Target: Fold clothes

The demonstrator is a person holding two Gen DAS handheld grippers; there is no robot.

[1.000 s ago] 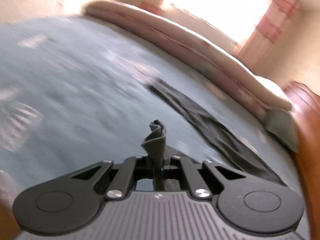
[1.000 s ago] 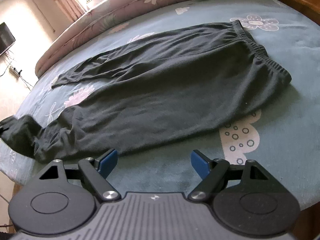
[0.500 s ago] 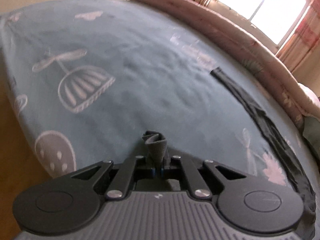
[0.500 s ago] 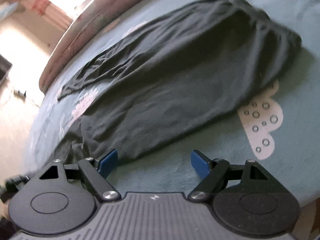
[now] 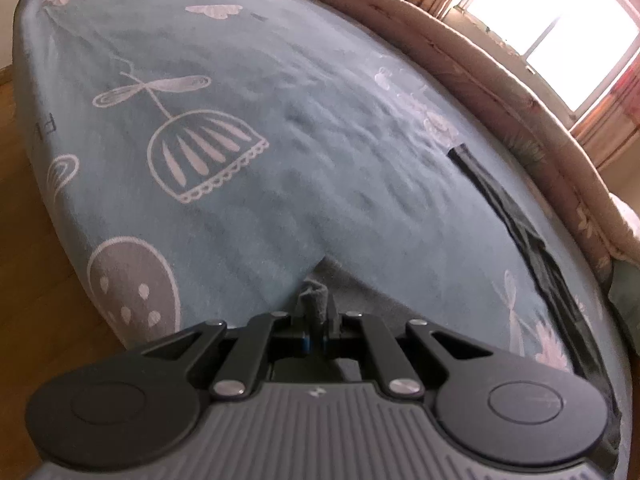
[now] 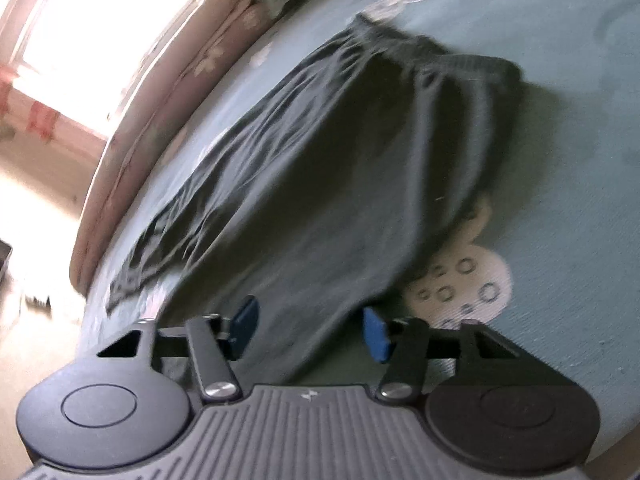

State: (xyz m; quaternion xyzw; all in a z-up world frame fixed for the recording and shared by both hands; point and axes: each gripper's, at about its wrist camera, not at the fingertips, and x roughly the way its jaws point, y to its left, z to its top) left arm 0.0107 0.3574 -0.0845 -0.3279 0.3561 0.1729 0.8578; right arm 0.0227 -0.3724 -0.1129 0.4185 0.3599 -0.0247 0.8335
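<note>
Dark grey trousers (image 6: 340, 160) lie spread on the teal bed sheet (image 6: 580, 160), with the elastic waistband (image 6: 440, 52) at the far end. My right gripper (image 6: 310, 330) hovers low over the near edge of the trousers. Its blue pads (image 6: 376, 334) are closing with the cloth between them, and they do not press on it. My left gripper (image 5: 316, 320) is shut on a bunched tuft of trouser leg (image 5: 316, 300), held just above the sheet (image 5: 240, 140). The other leg (image 5: 516, 216) runs along the right side.
A rolled floral quilt (image 5: 500, 92) lines the far side of the bed under a bright window (image 5: 560, 12). A green pillow (image 5: 628, 292) lies at the right. The bed's near edge drops to a wooden floor (image 5: 24, 200).
My left gripper has sunk toward the sheet with the leg still pinched in it. My right gripper has rolled, moved over the trousers' edge, and its jaws have narrowed.
</note>
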